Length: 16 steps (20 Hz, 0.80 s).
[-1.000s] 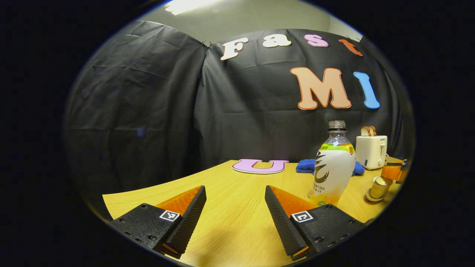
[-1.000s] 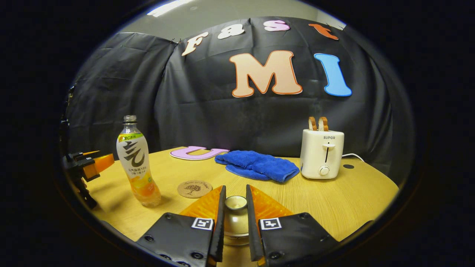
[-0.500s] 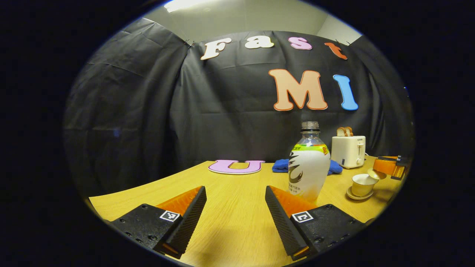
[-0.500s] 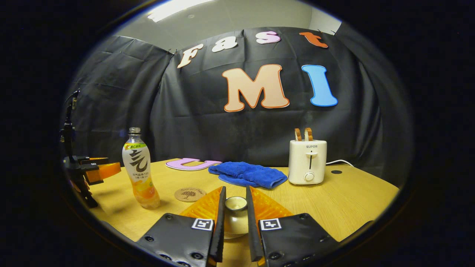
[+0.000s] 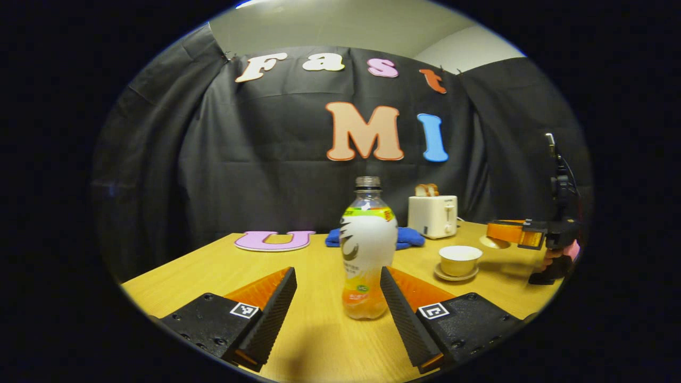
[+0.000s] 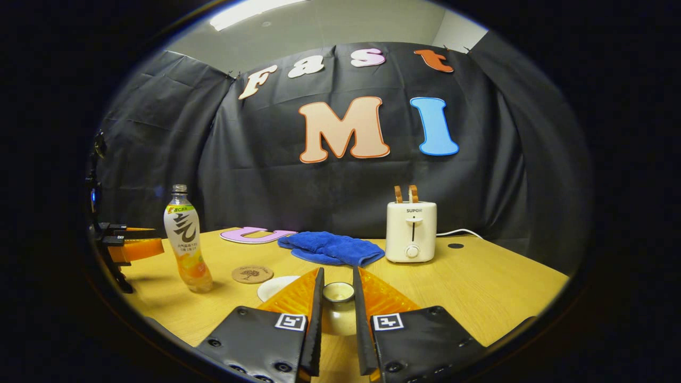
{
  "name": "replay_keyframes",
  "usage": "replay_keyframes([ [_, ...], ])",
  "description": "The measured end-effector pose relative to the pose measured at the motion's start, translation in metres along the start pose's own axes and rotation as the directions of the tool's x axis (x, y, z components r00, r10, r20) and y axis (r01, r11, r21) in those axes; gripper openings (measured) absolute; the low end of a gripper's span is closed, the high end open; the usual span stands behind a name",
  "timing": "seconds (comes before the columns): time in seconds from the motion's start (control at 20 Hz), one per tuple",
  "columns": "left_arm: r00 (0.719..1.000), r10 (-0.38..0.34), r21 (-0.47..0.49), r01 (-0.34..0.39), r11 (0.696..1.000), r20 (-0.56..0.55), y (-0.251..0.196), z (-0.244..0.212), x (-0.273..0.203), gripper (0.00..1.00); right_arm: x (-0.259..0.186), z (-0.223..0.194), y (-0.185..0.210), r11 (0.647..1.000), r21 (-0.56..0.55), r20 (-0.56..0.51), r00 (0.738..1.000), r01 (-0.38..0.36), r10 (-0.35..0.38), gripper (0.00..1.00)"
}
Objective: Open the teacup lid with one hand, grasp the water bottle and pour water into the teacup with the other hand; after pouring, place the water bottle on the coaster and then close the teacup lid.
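Observation:
The water bottle, capless with orange drink in it, stands on the wooden table just beyond my open left gripper, close to its right finger. The teacup sits uncovered on its saucer, right of the bottle. My right gripper is shut on the lid's knob and holds the lid in the air. From the left gripper view, the right gripper carries the lid right of the cup. The round cork coaster lies beside the bottle.
A white toaster with bread stands at the back, with a blue cloth and a purple letter U lying to its left. The left gripper shows at the far left. A hand holds the right gripper.
The right gripper lifted the lid off the teacup and carried it to the right. The left gripper swung round until the bottle stood in front of its open fingers.

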<state>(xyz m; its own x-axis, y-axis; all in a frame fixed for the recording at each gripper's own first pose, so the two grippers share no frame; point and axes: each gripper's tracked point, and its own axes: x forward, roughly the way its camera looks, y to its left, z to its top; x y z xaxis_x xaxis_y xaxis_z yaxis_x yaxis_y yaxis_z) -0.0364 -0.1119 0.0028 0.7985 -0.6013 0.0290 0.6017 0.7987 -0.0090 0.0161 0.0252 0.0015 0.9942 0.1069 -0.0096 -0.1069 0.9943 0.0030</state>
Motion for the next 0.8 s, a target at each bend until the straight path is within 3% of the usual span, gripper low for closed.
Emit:
replay_keyframes([
  [0.35, 0.997, -0.073, -0.015, 0.073, 0.997, -0.025, -0.021, -0.004, 0.024, 0.92, -0.016, 0.002, -0.017, 1.0, 0.0, -0.001, 1.0, 0.022, -0.022, 0.32],
  [0.65, 0.994, -0.067, -0.017, 0.066, 0.998, -0.083, -0.025, -0.014, 0.055, 0.92, -0.018, 0.001, -0.024, 1.0, 0.0, -0.001, 1.0, 0.031, -0.031, 0.31],
  [0.8, 0.995, -0.025, -0.025, 0.023, 0.999, -0.092, -0.02, -0.015, 0.066, 0.91, -0.019, 0.002, -0.024, 1.0, 0.0, -0.002, 1.0, 0.029, -0.029, 0.31],
])
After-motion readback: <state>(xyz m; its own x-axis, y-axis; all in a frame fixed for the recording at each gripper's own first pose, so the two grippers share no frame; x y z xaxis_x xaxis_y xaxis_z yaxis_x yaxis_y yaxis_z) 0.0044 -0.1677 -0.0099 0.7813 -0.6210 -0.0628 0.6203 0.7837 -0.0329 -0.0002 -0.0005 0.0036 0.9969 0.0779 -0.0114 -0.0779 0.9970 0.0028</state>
